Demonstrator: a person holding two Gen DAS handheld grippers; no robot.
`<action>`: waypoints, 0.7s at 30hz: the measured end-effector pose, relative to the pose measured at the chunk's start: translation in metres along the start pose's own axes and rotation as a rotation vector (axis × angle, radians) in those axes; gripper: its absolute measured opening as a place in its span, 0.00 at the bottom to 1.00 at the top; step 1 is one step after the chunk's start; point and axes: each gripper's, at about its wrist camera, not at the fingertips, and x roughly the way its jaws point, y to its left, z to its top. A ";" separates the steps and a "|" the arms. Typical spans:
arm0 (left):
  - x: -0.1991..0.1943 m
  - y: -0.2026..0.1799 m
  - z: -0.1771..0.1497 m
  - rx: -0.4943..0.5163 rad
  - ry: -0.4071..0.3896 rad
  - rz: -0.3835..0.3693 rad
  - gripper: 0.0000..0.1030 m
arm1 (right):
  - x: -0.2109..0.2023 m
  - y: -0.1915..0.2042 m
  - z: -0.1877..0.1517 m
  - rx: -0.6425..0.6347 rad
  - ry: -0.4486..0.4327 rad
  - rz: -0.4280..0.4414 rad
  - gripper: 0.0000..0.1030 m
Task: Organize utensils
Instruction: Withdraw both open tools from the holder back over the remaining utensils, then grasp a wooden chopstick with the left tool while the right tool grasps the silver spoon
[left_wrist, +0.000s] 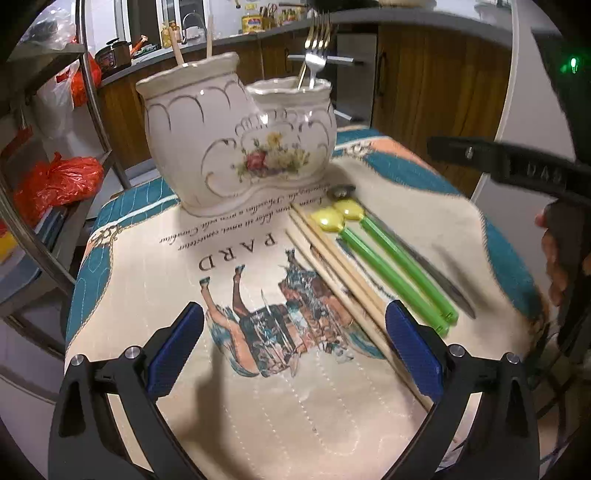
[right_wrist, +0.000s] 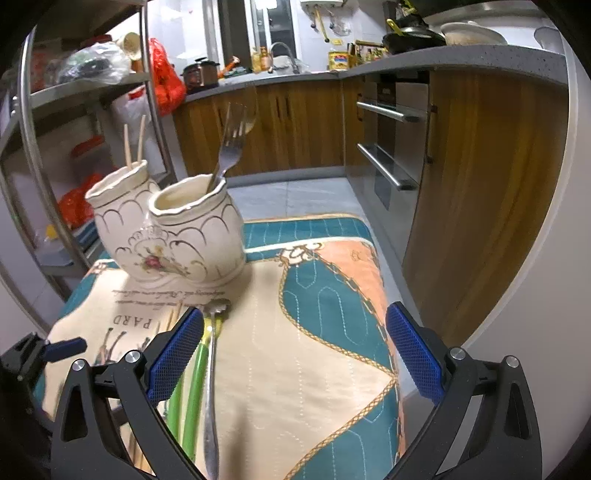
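Note:
A white ceramic double-pot holder with a rose print stands on the printed cloth; it also shows in the right wrist view. Its right pot holds forks, its left pot holds chopsticks. Two green-handled spoons, several wooden chopsticks and a metal spoon lie on the cloth. My left gripper is open and empty above the cloth, just left of the chopsticks. My right gripper is open and empty, with its left finger over the green spoons.
The cloth-covered table is small, with floor beyond its edges. A metal shelf rack with red bags stands to the left. Wooden kitchen cabinets and an oven stand behind and to the right.

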 end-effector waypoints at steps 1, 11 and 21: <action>0.001 0.000 -0.001 -0.003 0.008 0.002 0.89 | 0.000 0.000 0.000 0.002 0.000 0.000 0.95; 0.008 -0.018 0.003 0.028 0.028 -0.001 0.58 | 0.003 0.002 -0.001 0.009 0.000 -0.005 0.95; 0.010 -0.013 0.011 0.062 0.044 -0.061 0.13 | 0.009 0.008 -0.004 -0.033 0.055 0.044 0.79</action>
